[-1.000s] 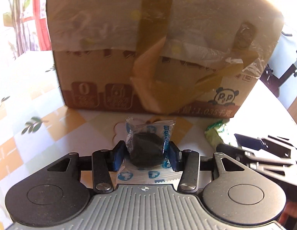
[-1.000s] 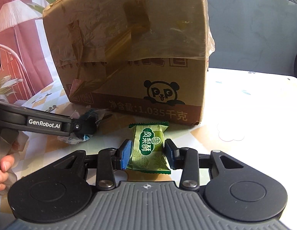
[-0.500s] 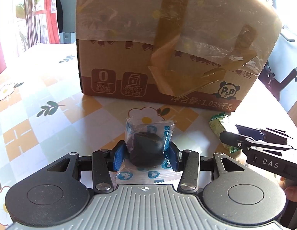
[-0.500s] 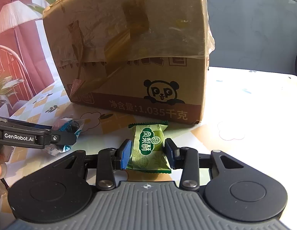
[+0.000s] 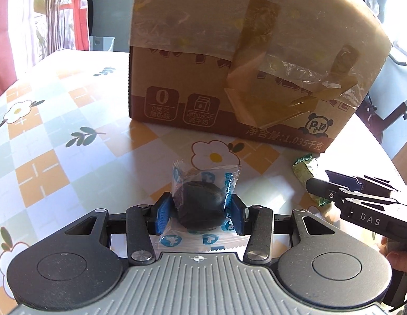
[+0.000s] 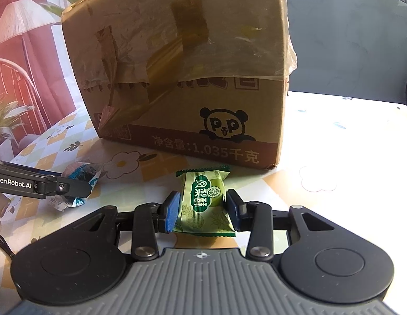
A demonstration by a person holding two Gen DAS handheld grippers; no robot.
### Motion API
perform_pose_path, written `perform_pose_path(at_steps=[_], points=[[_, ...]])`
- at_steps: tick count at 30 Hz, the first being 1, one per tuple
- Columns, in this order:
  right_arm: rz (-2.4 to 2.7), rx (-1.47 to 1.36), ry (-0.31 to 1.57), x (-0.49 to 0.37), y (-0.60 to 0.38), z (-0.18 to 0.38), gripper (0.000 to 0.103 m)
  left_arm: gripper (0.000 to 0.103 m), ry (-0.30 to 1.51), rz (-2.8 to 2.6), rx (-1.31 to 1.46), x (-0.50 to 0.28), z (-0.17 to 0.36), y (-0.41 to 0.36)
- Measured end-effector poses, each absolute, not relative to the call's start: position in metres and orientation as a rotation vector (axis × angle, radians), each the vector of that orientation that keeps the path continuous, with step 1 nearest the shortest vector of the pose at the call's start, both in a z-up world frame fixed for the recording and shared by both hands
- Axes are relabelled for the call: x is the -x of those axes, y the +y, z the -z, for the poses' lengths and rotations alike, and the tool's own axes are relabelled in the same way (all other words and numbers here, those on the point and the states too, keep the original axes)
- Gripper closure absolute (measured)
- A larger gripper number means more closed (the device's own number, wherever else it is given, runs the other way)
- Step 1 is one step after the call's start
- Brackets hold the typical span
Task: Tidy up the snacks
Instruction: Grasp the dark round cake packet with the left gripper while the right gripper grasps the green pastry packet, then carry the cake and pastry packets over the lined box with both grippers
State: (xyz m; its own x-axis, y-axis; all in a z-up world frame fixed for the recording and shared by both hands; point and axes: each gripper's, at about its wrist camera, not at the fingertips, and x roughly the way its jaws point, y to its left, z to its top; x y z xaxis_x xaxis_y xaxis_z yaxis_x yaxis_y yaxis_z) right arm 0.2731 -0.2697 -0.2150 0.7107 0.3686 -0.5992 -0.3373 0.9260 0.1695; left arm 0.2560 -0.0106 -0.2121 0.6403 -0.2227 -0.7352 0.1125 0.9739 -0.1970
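The left gripper point(image 5: 200, 211) has pulled back from the cardboard box point(image 5: 229, 73), so the box looks smaller now and more of the flowery tablecloth point(image 5: 45, 136) shows at the left of the frame. It still squeezes the dark round snack point(image 5: 200, 207) in its clear and blue wrapper between its blue pads point(image 5: 162, 211). The right gripper point(image 6: 202, 211) has not moved. Its pads press on the green snack packet point(image 6: 204, 199), low in the middle of its view, just in front of the box. With both snacks held and the box closed with tape, it looks like the snacks are being carried somewhere else, but no place for them shows yet. The box has a panda face with "P" and "P", a big "0", and "1.035" beside Chinese words. The left gripper's arm reads "GenRobot.AI" point(image 6: 13, 185), and the right one's reads "DAS" point(image 5: 370, 219).
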Motion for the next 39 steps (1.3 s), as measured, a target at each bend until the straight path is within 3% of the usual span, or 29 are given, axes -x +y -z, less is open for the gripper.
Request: perform_pose_path(at_steps=[13, 24, 27, 33, 39], points=[[-0.447, 0.151, 0.644, -0.255, -0.239, 0.215, 0.062, 0.054, 0.851, 0.177, 0.135, -0.240, 0.210, -0.003], [-0.433, 0.135, 0.661, -0.263, -0.238, 0.218, 0.051, 0.054, 0.802, 0.181, 0.132, -0.229, 0.202, 0.001], [-0.460, 0.140, 0.668, -0.263, -0.238, 0.215, 0.062, 0.054, 0.773, 0.176, 0.125, -0.225, 0.196, 0.003], [-0.454, 0.097, 0.620, -0.254, -0.251, 0.188, 0.062, 0.055, 0.708, 0.158, 0.131, -0.225, 0.175, 0.013], [-0.487, 0.064, 0.447, -0.239, -0.264, 0.128, 0.062, 0.055, 0.545, 0.156, 0.097, -0.230, 0.120, 0.017]])
